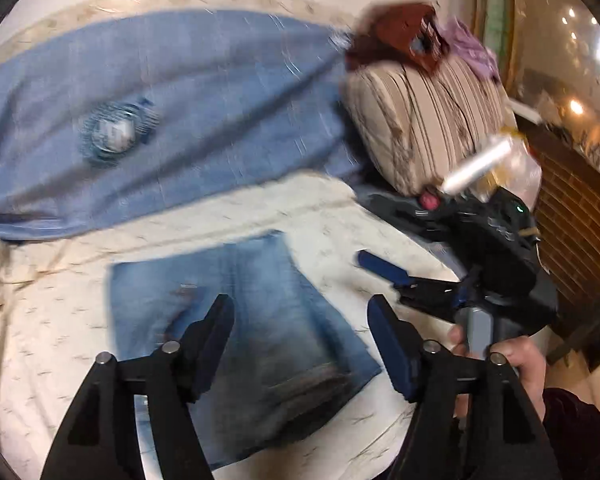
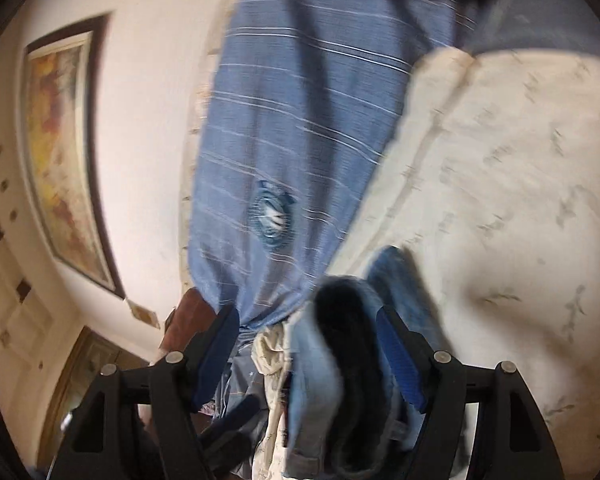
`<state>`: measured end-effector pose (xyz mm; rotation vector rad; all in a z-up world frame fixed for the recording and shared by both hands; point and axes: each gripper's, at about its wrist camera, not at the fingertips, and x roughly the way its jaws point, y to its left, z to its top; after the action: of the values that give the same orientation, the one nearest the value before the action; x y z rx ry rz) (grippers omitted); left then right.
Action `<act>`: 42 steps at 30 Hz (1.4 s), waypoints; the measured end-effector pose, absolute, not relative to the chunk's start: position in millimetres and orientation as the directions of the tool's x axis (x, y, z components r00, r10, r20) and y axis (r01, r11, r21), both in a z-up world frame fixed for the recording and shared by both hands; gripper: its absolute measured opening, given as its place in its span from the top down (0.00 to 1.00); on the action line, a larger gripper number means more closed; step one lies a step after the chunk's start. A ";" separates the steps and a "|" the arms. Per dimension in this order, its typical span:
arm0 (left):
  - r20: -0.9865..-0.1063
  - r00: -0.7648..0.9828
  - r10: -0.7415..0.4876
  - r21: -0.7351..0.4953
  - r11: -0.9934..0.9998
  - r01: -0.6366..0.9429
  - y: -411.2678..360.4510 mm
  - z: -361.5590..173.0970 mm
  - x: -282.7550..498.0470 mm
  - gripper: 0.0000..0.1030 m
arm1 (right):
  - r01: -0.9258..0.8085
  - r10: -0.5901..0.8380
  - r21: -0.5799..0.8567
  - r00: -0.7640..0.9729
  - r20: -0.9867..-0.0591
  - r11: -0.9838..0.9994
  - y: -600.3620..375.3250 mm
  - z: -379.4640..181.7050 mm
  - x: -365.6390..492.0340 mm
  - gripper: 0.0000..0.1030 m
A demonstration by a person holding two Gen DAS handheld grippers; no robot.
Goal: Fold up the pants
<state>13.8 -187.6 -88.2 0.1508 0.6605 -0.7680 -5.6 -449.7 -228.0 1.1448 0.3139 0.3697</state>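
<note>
2 grippers, both spread wide, neither clamping anything. Left gripper (image 1: 300, 340) hovers over folded pants (image 1: 240, 320) lying on the cream bedspread (image 1: 60, 340). Right gripper (image 2: 308, 344) has pants (image 2: 340, 380) bunched between its fingers. Blue blanket (image 1: 200, 100) lies beyond.

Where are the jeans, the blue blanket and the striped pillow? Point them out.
jeans (image 1: 260, 320), left wrist view, middle of the folded denim.
blue blanket (image 1: 204, 112), left wrist view, flat middle.
striped pillow (image 1: 428, 120), left wrist view, front face.
</note>
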 end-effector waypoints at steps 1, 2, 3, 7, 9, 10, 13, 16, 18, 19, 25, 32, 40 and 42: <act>-0.619 0.562 -0.548 -0.078 0.755 0.651 -176.7 -89.7 16.4 0.28 | -0.163 0.457 0.920 0.889 -0.020 0.356 -446.8 -223.0 -6.0 0.28; -0.633 0.583 -0.509 -0.056 0.781 0.622 -168.8 -92.7 23.1 0.28 | -0.197 0.482 0.919 0.876 0.009 0.342 -443.4 -218.8 -4.2 0.28; -0.649 0.601 -0.467 -0.035 0.807 0.589 -160.3 -97.6 31.2 0.28 | -0.221 0.515 0.918 0.857 0.022 0.330 -437.5 -214.2 0.1 0.28; -0.726 0.596 -0.343 -0.072 0.900 0.430 -127.4 -122.6 69.9 0.28 | -0.241 0.578 0.913 0.816 0.007 0.330 -417.0 -197.7 26.6 0.28; -0.745 0.586 -0.317 -0.080 0.916 0.394 -126.3 -130.3 80.0 0.28 | -0.215 0.594 0.924 0.804 -0.017 0.317 -408.7 -195.5 43.8 0.28; -0.755 0.582 -0.304 -0.075 0.920 0.384 -128.6 -135.5 84.2 0.28 | -0.189 0.590 0.928 0.806 -0.041 0.321 -404.8 -196.6 52.3 0.28; -0.796 0.538 -0.277 -0.065 0.923 0.379 -140.7 -156.7 95.0 0.28 | -0.096 0.603 0.943 0.788 -0.124 0.319 -398.7 -211.8 81.1 0.28; -0.830 0.481 -0.282 -0.107 0.927 0.359 -152.2 -179.0 107.9 0.27 | 0.118 0.588 0.930 0.745 -0.315 0.348 -399.8 -249.6 109.4 0.28; -0.840 0.470 -0.272 -0.113 0.935 0.337 -155.1 -185.6 114.1 0.22 | 0.147 0.589 0.914 0.724 -0.360 0.378 -401.5 -265.1 118.0 0.35; -0.846 0.464 -0.262 -0.109 0.937 0.331 -154.5 -185.0 116.7 0.20 | 0.143 0.589 0.914 0.724 -0.359 0.381 -402.6 -265.4 117.1 0.38; -0.819 0.502 -0.278 -0.110 0.934 0.339 -136.2 -160.9 97.3 0.20 | 0.072 0.616 0.937 0.735 -0.282 0.343 -410.6 -248.1 84.6 0.36; -0.802 0.532 -0.274 -0.038 0.911 0.412 -122.0 -155.1 54.7 0.20 | -0.065 0.678 0.913 0.692 -0.250 0.402 -385.3 -213.3 27.4 0.36; -0.866 0.427 -0.262 -0.078 0.912 0.403 -129.9 -201.7 62.7 0.18 | 0.102 0.602 0.873 0.686 -0.408 0.476 -376.7 -268.4 11.1 0.46; -0.863 0.420 -0.280 -0.094 0.906 0.412 -126.1 -192.7 66.0 0.18 | 0.106 0.614 0.880 0.677 -0.405 0.463 -380.0 -263.8 10.4 0.46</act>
<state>66.0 -126.1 -192.7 0.1403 1.0519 -0.4356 10.4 -380.0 -263.8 1.0642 0.7939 0.3560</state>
